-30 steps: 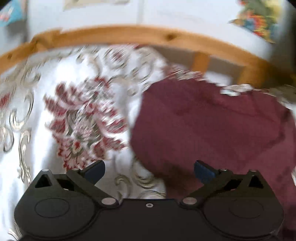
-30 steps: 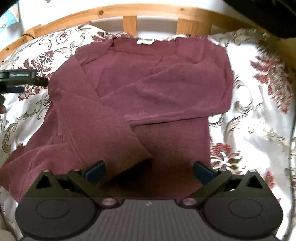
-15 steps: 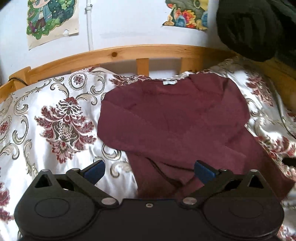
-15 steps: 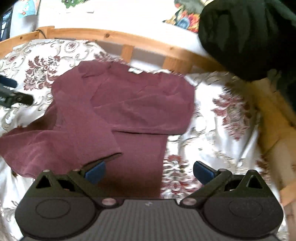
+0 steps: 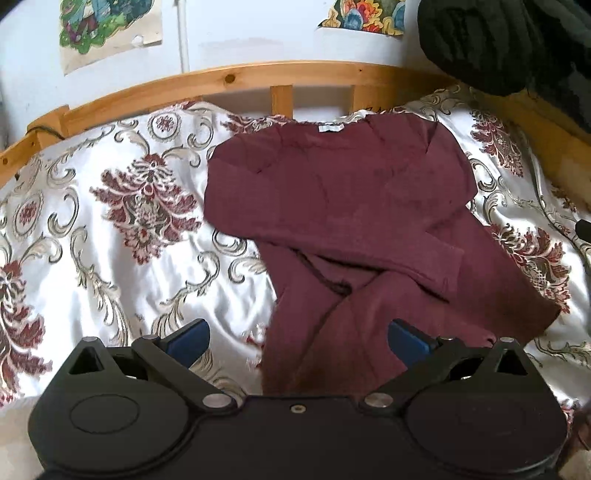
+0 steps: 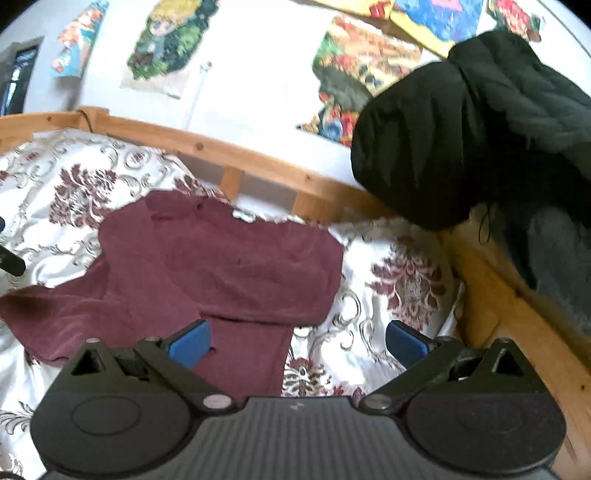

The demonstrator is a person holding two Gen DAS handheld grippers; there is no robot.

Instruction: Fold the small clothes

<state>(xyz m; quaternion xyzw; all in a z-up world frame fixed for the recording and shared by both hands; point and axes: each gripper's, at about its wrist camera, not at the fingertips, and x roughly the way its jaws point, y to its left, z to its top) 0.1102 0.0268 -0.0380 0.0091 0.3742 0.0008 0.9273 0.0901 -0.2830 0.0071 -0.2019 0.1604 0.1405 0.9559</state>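
Note:
A maroon long-sleeved top (image 5: 351, 206) lies flat on the patterned bedspread (image 5: 110, 221), collar toward the headboard, both sleeves folded across its body. It also shows in the right wrist view (image 6: 221, 266). My left gripper (image 5: 297, 338) is open and empty, held above the top's lower hem. My right gripper (image 6: 295, 341) is open and empty, raised over the top's right edge and the bedspread (image 6: 388, 295).
A wooden bed rail (image 5: 258, 79) curves along the far side and continues down the right (image 6: 509, 306). A dark bundle of clothing (image 6: 461, 129) hangs over the rail at the right. Posters (image 5: 107, 29) hang on the white wall.
Both grippers have drawn back and lifted away from the top. The left sleeve now lies folded across the body. The right view has swung to the right and upward.

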